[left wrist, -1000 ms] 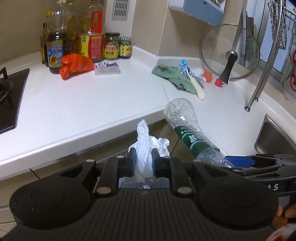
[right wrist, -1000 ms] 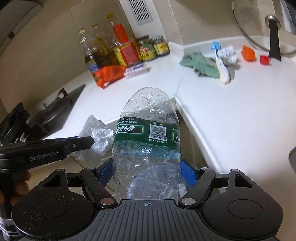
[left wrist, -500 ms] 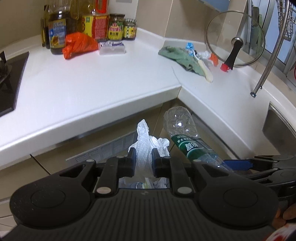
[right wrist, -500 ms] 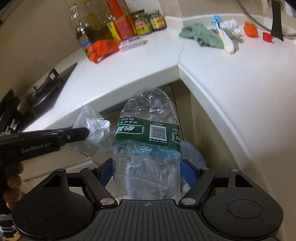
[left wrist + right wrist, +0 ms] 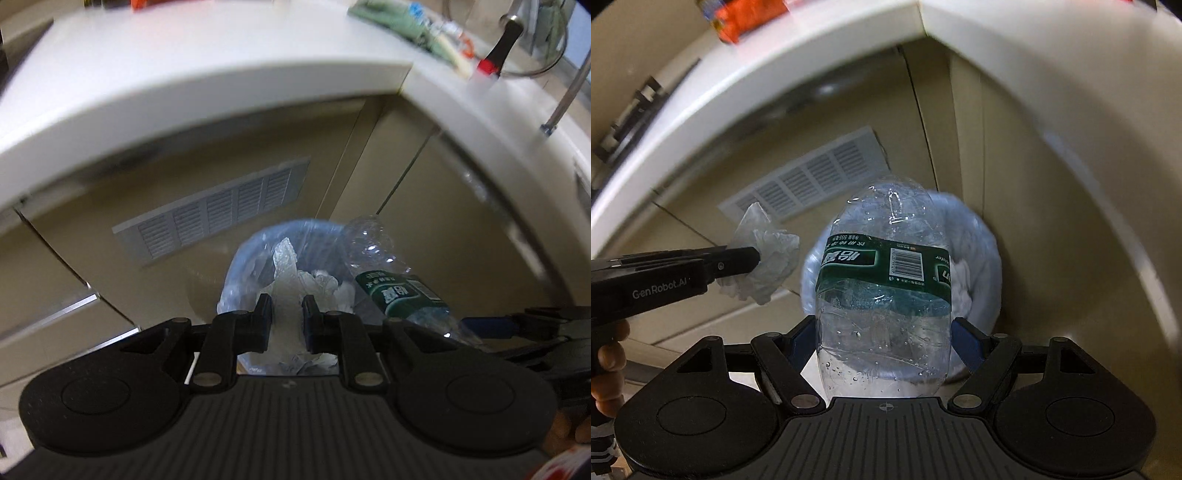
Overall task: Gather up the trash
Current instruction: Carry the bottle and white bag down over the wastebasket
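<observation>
Both fisheye views are dim and warm-toned, with the white counter [image 5: 192,85] the brightest surface and the cabinet fronts below it in muddy shade. Motion blur smears the counter edge, the cabinet vent [image 5: 812,177] and the clutter along the top border, which is unreadable. Straight edges bow strongly toward the corners. The plastic bottle [image 5: 886,280] stays fairly sharp, with small glints on its clear wall. The black hand-held gripper bodies are crisp but nearly featureless in shadow.
</observation>
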`<action>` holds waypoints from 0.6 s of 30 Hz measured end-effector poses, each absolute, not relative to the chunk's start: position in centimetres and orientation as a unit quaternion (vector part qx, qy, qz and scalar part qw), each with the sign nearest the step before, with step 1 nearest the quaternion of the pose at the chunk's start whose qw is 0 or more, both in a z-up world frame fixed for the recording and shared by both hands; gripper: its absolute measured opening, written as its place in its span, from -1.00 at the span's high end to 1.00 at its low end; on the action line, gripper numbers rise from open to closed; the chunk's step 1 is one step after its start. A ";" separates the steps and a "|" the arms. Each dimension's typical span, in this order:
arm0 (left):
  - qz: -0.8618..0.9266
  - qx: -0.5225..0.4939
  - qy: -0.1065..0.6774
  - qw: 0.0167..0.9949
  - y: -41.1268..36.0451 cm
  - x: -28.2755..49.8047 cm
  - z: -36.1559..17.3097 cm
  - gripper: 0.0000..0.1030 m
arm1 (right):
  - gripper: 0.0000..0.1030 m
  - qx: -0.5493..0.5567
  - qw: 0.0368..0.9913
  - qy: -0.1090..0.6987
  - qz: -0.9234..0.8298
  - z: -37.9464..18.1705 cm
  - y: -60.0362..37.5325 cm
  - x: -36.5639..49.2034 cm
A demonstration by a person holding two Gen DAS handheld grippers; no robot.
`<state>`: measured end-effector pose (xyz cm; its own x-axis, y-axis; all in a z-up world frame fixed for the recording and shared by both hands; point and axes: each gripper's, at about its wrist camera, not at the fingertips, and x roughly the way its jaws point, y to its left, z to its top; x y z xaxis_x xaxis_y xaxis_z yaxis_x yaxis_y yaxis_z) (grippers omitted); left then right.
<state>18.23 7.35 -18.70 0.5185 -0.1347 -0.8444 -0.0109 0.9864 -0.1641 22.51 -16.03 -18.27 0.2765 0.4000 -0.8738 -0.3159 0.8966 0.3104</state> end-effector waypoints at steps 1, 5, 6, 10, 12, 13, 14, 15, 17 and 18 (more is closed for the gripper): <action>-0.035 -0.078 0.494 0.865 7.3 18.5 -19.4 0.70 | -0.49 0.039 0.796 0.563 0.220 -18.8 -16.1 22.8; -0.031 -0.080 0.512 0.855 7.1 19.8 -22.0 0.69 | -0.49 0.037 0.790 0.577 0.203 -20.7 -16.5 23.5; -0.029 -0.079 0.515 0.853 6.9 20.1 -22.6 0.69 | -0.49 0.038 0.789 0.580 0.199 -21.1 -16.6 23.6; -0.024 -0.081 0.531 0.843 6.7 20.9 -24.9 0.68 | -0.49 0.040 0.786 0.588 0.187 -22.7 -17.0 24.1; -0.020 -0.078 0.536 0.841 6.4 21.4 -25.8 0.64 | -0.49 0.041 0.785 0.590 0.184 -23.2 -16.8 24.5; -0.019 -0.078 0.538 0.839 6.3 21.6 -26.1 0.63 | -0.49 0.042 0.784 0.591 0.184 -23.4 -16.6 24.7; -0.017 -0.080 0.540 0.838 6.4 21.8 -26.5 0.60 | -0.49 0.042 0.784 0.591 0.183 -23.5 -16.5 24.8; -0.015 -0.083 0.542 0.836 6.3 22.0 -26.8 0.58 | -0.49 0.042 0.784 0.592 0.182 -23.7 -16.5 25.0; -0.015 -0.084 0.545 0.834 6.4 22.2 -27.3 0.49 | -0.49 0.042 0.784 0.593 0.182 -23.9 -16.4 25.1; -0.018 -0.084 0.546 0.833 6.3 22.2 -27.3 0.44 | -0.49 0.042 0.783 0.593 0.181 -23.9 -16.5 25.2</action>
